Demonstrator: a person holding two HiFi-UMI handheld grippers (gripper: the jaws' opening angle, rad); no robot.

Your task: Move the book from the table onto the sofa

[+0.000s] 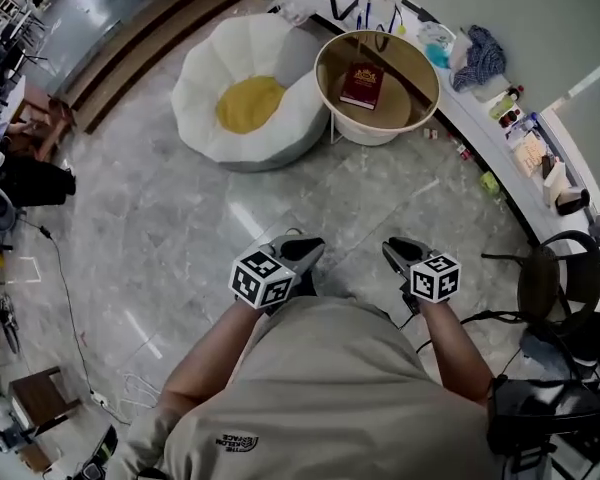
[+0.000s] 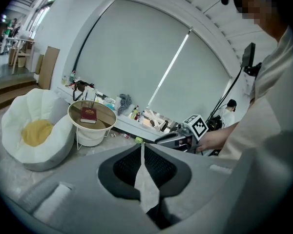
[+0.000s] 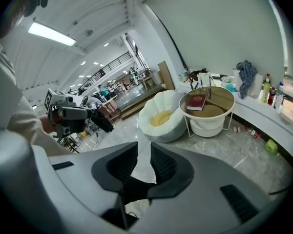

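A dark red book (image 1: pixel 361 85) (image 2: pixel 89 115) (image 3: pixel 197 102) lies flat on the round tan table (image 1: pixel 325 78) (image 2: pixel 73 118) (image 3: pixel 224 112) with a white rim and wire legs. To its left stands the white petal-shaped sofa (image 1: pixel 205 98) (image 2: pixel 19 116) (image 3: pixel 171 126) with a yellow seat. Both grippers are held close to the person's waist, well short of the table. My left gripper (image 1: pixel 302 253) (image 2: pixel 141 147) has its tips together and holds nothing. My right gripper (image 1: pixel 398 253) (image 3: pixel 143 147) shows a narrow gap between its jaws, also with nothing in it.
A long white counter (image 1: pixel 500 118) with bottles, a blue cloth and clutter runs along the wall behind the table. A black chair (image 1: pixel 560 278) stands at the right. Wooden steps (image 1: pixel 130 38) lie at the far left. Small items (image 1: pixel 460 148) sit on the floor by the counter.
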